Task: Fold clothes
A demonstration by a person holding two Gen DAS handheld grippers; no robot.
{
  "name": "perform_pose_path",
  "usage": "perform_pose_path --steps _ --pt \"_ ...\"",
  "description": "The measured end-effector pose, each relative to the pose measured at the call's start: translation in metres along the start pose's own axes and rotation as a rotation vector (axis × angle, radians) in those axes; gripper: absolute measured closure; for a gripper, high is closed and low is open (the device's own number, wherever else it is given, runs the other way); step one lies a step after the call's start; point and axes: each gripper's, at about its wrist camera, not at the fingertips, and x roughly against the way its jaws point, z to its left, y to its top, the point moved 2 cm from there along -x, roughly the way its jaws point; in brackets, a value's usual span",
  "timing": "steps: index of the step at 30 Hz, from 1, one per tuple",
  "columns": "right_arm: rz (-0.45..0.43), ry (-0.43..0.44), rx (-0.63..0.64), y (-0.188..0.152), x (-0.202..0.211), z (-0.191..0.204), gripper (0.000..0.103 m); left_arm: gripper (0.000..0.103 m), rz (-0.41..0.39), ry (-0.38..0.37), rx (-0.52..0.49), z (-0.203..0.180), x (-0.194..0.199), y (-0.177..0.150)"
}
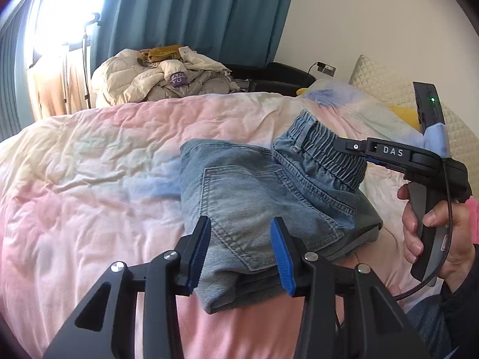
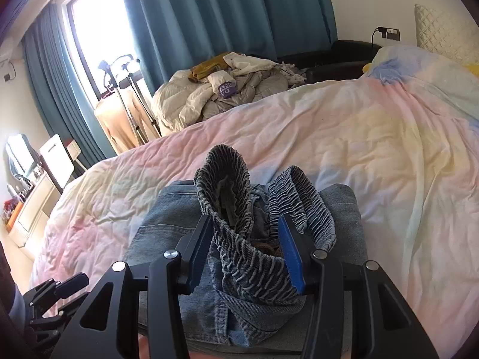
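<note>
Folded light-blue jeans (image 1: 254, 185) lie on a pastel bedspread (image 1: 89, 164). My left gripper (image 1: 241, 220) reaches over their near corner, and denim fills the gap between its blue pads, which rest against it. The elastic waistband (image 1: 323, 149) stands up off the stack at the far right. A hand (image 1: 434, 224) holds my right gripper (image 1: 347, 148) there. In the right wrist view the gathered waistband (image 2: 239, 263) sits bunched between the pads of the right gripper (image 2: 245, 218) and touches both. The rest of the jeans (image 2: 167, 215) spreads flat underneath.
A heap of cream duvets and clothes (image 2: 227, 89) lies beyond the bed's far edge, before teal curtains (image 2: 209, 15). A quilted pillow (image 1: 377, 80) leans at the head of the bed. A stand (image 2: 125, 89) is by the window, and a black seat (image 1: 278, 74) by the wall.
</note>
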Motion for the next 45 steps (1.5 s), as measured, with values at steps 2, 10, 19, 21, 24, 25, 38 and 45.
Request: perform_pose_path --steps 2,10,19,21,24,25,38,45 --pt "0.004 -0.038 0.002 -0.002 -0.002 -0.004 0.060 0.061 0.000 -0.002 0.043 0.009 -0.002 0.002" --pt "0.136 -0.177 -0.269 -0.018 -0.020 -0.075 0.066 0.061 -0.004 -0.005 0.177 0.041 -0.005 0.003" --pt "0.128 0.011 -0.639 -0.046 0.009 -0.127 0.061 0.061 0.022 0.005 0.191 0.042 -0.012 -0.004" --pt "0.158 0.075 -0.711 -0.057 0.014 -0.129 0.058 0.061 0.032 -0.004 0.197 0.041 -0.014 -0.006" --pt "0.220 0.153 -0.786 -0.067 0.007 -0.125 0.055 0.061 0.042 -0.003 0.179 0.035 -0.016 -0.009" --pt "0.226 0.168 -0.792 -0.067 0.003 -0.123 0.053 0.061 0.043 -0.001 0.169 0.033 -0.017 -0.010" --pt "0.168 0.101 -0.723 -0.049 -0.029 -0.113 0.072 0.061 0.057 -0.012 0.161 0.027 -0.026 -0.009" --pt "0.006 0.053 -0.650 -0.040 0.020 -0.098 0.088 0.061 0.035 -0.019 0.177 0.033 -0.021 -0.007"
